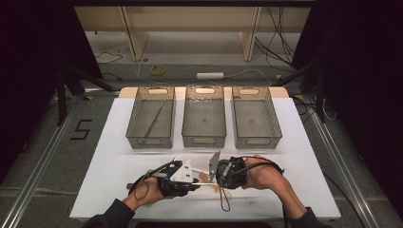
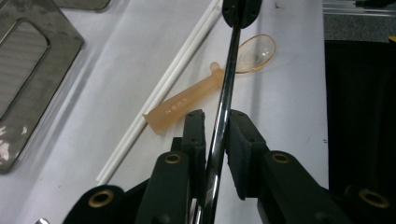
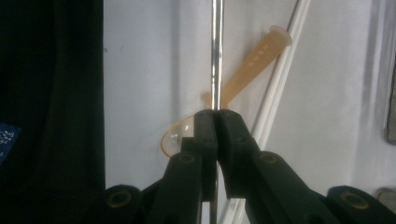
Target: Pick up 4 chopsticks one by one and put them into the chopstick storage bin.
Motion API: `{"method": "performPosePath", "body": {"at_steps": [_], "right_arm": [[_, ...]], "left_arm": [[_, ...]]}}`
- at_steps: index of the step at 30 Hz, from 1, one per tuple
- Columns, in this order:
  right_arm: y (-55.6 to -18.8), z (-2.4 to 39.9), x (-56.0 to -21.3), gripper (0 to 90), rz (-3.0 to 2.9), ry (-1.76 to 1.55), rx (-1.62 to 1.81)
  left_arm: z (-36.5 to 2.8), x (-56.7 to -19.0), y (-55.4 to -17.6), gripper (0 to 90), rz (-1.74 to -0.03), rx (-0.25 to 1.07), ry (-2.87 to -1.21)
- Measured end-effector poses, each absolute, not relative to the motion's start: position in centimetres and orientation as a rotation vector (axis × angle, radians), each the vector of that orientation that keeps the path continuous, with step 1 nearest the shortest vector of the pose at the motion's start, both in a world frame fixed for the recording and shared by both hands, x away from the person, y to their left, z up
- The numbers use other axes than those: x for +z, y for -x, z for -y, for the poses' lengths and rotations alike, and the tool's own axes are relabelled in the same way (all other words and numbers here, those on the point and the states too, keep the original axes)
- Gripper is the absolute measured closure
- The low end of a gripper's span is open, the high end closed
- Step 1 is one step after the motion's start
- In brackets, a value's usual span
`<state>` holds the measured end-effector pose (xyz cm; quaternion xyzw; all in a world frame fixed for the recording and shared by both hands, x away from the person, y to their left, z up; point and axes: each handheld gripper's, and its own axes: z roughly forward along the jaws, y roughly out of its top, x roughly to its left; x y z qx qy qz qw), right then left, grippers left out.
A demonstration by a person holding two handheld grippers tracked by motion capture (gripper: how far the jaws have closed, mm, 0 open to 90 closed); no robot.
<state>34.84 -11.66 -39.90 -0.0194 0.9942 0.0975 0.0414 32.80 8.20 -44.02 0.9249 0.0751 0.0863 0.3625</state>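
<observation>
A thin shiny metal rod [image 2: 223,100] is held level above the white tabletop [image 1: 119,166] between the two claws, near the front edge and well short of the three baskets.

In the left gripper view, the left claw [image 2: 217,122] is seen with its two black jaws standing close on either side of the rod. The right-hand pad lies against the metal, while a slight gap may remain at the other pad, so whether the rod is fully pinched there cannot be told for certain. At the far end of the rod in the same view, the tips of the other claw are seen clamped on it.

In the right gripper view, the right claw [image 3: 215,116] is clenched tight on the rod, the pads being pressed together with the metal between them, and the rod runs straight away from the jaws toward the top of the picture.

Under the rod, an amber translucent plastic spoon [image 2: 212,86] lies flat on the tabletop, its bowl turned toward the right claw and its handle crossed by the rod. Just beside the spoon, a pair of white chopsticks [image 2: 161,88] lies side by side, touching the spoon's handle end.

In the high view, the left claw [image 1: 192,176] and the right claw [image 1: 216,176] are seen facing each other, close together, each held in one hand. Farther back, three grey mesh baskets are set in a row: the left basket [image 1: 135,118] holds a long thin stick, and the middle basket [image 1: 190,118] and right basket [image 1: 273,118] stand beside it.
</observation>
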Motion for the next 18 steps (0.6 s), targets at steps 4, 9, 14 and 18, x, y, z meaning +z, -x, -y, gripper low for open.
{"method": "performPosePath", "body": {"at_steps": [4, 9, 14, 18], "right_arm": [[-34.7, 11.9, -39.9, 85.3, -3.037, 0.077, 0.316], [-35.4, 12.6, -39.7, 81.9, -3.036, 0.061, 0.38], [-35.6, 13.4, -38.5, 59.2, -2.976, -0.013, 0.523], [-35.9, 13.8, -37.9, 48.4, -2.903, -0.184, 0.619]], "left_arm": [[-8.1, -44.1, -32.6, 82.5, -0.164, 0.173, -2.385], [-8.3, -43.8, -32.6, 83.4, -0.184, 0.192, -2.362], [-9.0, -43.4, -33.1, 83.5, -0.252, 0.223, -2.338], [-9.2, -43.3, -33.2, 83.5, -0.277, 0.245, -2.349]]}}
